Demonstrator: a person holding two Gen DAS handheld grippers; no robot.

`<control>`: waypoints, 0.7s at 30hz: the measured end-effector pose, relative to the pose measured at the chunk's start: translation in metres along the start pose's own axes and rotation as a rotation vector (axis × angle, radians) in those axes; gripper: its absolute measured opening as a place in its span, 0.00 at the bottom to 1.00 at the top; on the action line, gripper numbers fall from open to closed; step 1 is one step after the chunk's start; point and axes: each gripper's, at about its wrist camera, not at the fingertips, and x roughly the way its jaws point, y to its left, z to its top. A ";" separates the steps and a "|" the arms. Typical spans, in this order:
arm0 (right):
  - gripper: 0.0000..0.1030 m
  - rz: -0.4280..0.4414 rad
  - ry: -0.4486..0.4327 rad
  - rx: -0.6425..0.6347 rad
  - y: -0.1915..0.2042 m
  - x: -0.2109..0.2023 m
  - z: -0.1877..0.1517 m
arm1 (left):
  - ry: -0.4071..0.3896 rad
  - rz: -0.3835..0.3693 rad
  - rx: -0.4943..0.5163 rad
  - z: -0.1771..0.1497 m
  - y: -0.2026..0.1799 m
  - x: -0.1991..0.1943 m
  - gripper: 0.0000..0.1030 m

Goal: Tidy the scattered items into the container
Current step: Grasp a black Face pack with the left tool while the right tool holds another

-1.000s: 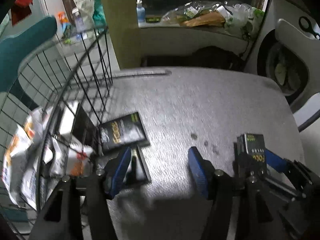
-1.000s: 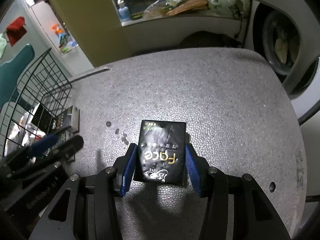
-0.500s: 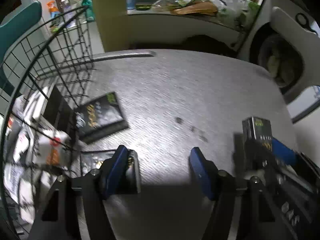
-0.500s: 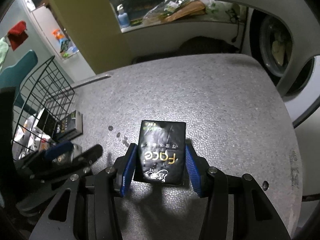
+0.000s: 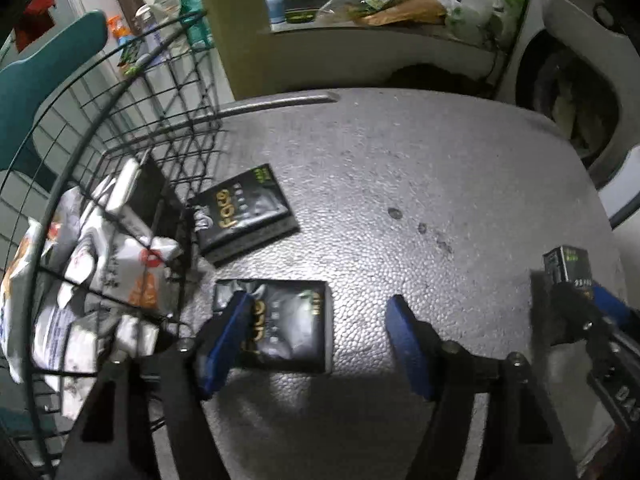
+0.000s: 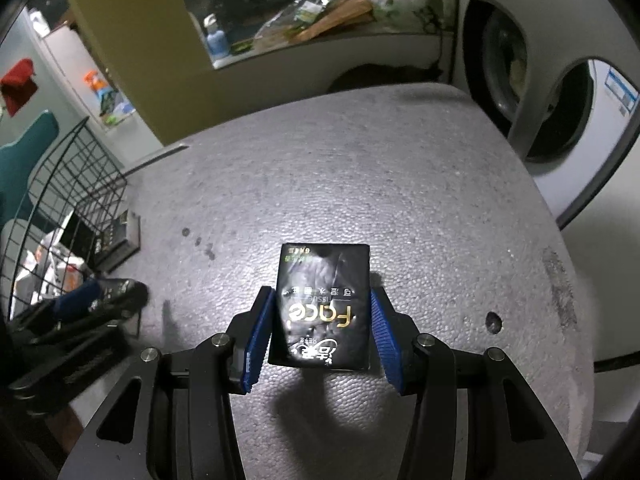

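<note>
A black wire basket [image 5: 120, 128] stands at the table's left with several white packets inside. Two black "Face" tissue packs lie on the grey table beside it: one [image 5: 244, 212] against the basket, one [image 5: 288, 324] nearer me. My left gripper [image 5: 320, 340] is open over the near pack, its left finger [image 5: 224, 336] overlapping it. My right gripper [image 6: 320, 336] is shut on a third black tissue pack [image 6: 320, 300], held just above the table; it also shows in the left wrist view [image 5: 568, 268].
The basket [image 6: 68, 184] and my left gripper [image 6: 80, 304] show at the left of the right wrist view. A washing machine [image 6: 560, 92] stands to the right. A cluttered counter [image 5: 392, 4] lies behind the table's far edge. A teal chair [image 5: 44, 68] stands behind the basket.
My left gripper has shifted over the table, and the near tissue pack now lies more fully between its fingers. The right gripper still holds its pack with little movement.
</note>
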 end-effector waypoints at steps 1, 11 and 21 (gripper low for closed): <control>0.47 0.004 -0.003 -0.003 0.001 -0.001 0.000 | 0.003 -0.008 -0.001 -0.001 -0.002 0.000 0.76; 0.47 -0.009 -0.036 0.048 -0.019 -0.010 0.001 | -0.034 -0.119 0.034 0.002 -0.026 -0.021 0.75; 0.47 0.016 -0.033 0.039 -0.011 -0.008 -0.001 | 0.003 -0.007 -0.029 0.002 -0.004 0.001 0.75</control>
